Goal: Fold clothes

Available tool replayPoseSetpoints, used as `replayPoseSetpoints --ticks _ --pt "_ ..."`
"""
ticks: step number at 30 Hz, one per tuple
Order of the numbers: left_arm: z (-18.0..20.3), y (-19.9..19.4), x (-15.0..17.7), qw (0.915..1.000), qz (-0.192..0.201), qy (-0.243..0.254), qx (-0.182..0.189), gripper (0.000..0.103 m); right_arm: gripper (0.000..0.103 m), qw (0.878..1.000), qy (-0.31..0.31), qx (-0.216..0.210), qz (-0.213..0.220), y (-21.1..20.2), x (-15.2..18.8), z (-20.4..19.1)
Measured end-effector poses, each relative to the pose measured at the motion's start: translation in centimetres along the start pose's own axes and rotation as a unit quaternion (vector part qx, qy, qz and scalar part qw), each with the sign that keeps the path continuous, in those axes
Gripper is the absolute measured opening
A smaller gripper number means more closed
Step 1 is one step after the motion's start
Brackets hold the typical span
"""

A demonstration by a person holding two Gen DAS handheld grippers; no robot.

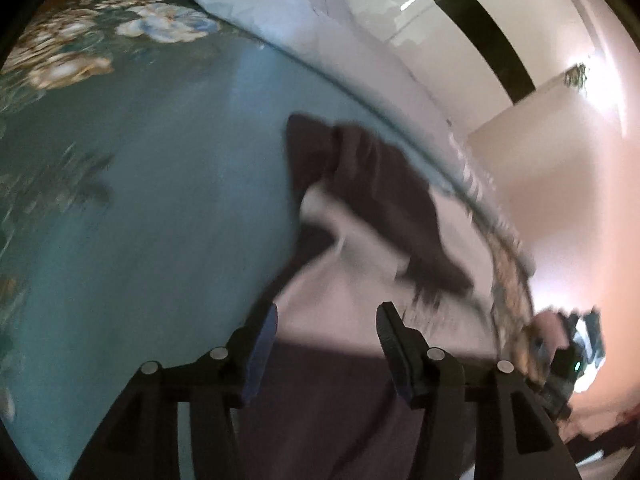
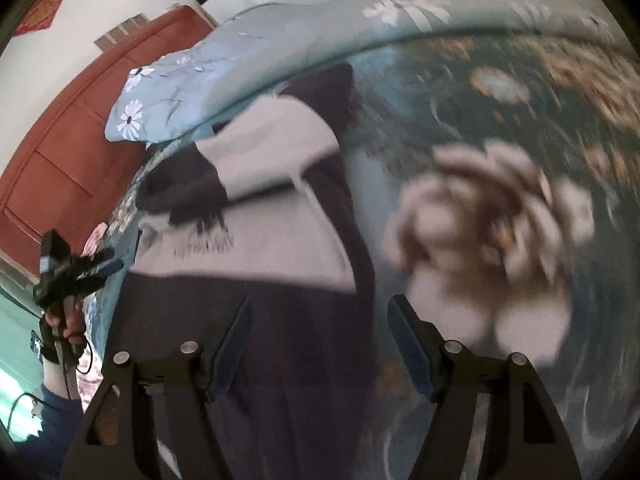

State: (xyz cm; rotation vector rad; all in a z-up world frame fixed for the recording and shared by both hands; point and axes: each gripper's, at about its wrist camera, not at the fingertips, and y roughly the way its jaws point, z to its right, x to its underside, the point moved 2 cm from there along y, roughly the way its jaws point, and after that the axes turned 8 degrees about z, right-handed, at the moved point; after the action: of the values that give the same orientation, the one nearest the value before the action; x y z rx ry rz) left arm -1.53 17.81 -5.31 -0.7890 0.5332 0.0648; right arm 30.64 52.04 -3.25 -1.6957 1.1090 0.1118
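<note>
A garment in dark purple-brown and pale pink (image 1: 360,276) lies spread on the teal floral bedsheet (image 1: 160,208). Its dark sleeve (image 1: 380,184) is folded across the pale part. My left gripper (image 1: 330,312) hovers over the garment's near part, open, with nothing pressed between its pads. In the right wrist view the same garment (image 2: 272,240) reaches from the middle to the bottom edge. My right gripper (image 2: 320,302) is open above its dark lower part (image 2: 260,360). The left gripper (image 2: 76,268) also shows there at the far left, held in a hand. Both views are blurred.
A light blue quilt with white daisies (image 2: 168,92) is bunched along the bed's far edge. Behind it stands a red wooden cabinet (image 2: 80,120). A large pale flower print (image 2: 488,240) marks the sheet right of the garment. The bed edge (image 1: 472,200) curves past the garment, with a pale wall beyond.
</note>
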Motion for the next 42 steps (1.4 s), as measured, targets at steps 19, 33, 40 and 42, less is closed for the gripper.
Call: replayPoseSetpoints --ticks 19,33,40,42 --pt "-1.5 -7.4 13.3 0.9989 -0.037 0.025 -0.012 0.056 0.052 0.984 0.149 -0.092 -0.026 -4.9 11.1 0.7" --pt "-4.0 -7.3 14.0 0.9875 -0.015 -0.138 0.075 0.054 0.052 0.938 0.284 -0.2 0.0 -4.9 12.1 3.6" --pt "-3.5 -6.8 13.5 0.9896 -0.003 -0.135 0.051 0.045 0.029 0.929 0.307 -0.207 0.003 -4.6 12.0 3.9" --pt "-3.7 -7.1 13.7 0.9909 0.004 -0.131 0.033 0.027 0.024 0.929 0.311 -0.202 0.001 -4.3 12.2 4.0"
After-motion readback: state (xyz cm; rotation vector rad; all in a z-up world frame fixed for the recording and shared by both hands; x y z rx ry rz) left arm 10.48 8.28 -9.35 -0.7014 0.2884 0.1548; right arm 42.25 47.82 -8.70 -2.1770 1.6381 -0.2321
